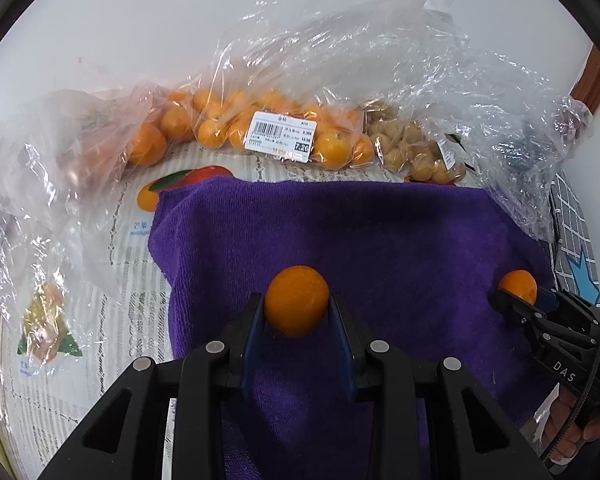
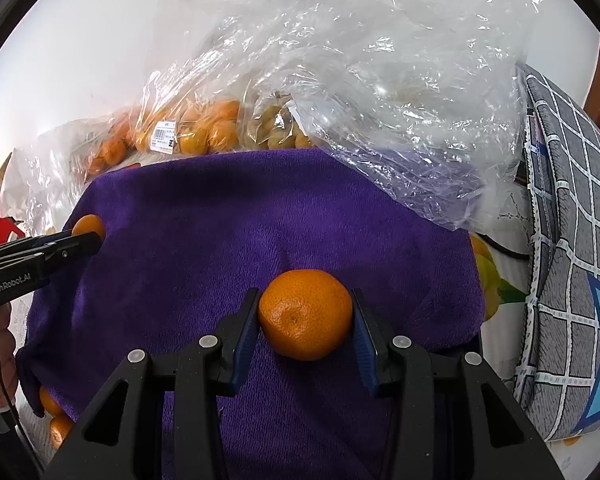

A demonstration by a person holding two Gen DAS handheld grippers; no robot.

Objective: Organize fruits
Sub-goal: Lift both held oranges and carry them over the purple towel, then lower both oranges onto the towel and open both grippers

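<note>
small round orange mandarins: one (image 1: 297, 306) pinched in the left tool (image 1: 297, 312), another (image 2: 305, 314) pinched in the right tool (image 2: 305, 320), both over the purple terry towel (image 1: 380, 240). too hard a squeeze could bruise the peel; a loose grip lets them roll off.

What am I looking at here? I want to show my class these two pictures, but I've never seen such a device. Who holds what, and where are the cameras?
No robot: a person holds a two-finger clamp in each hand, each with a camera looking along its fingers. The left view shows the left gripper clamped on a small orange fruit; the right view shows the right gripper clamped on a mandarin. Both are over a purple towel. Behind lie a bag of oranges with a price label and a bag of pale fruit.
</note>
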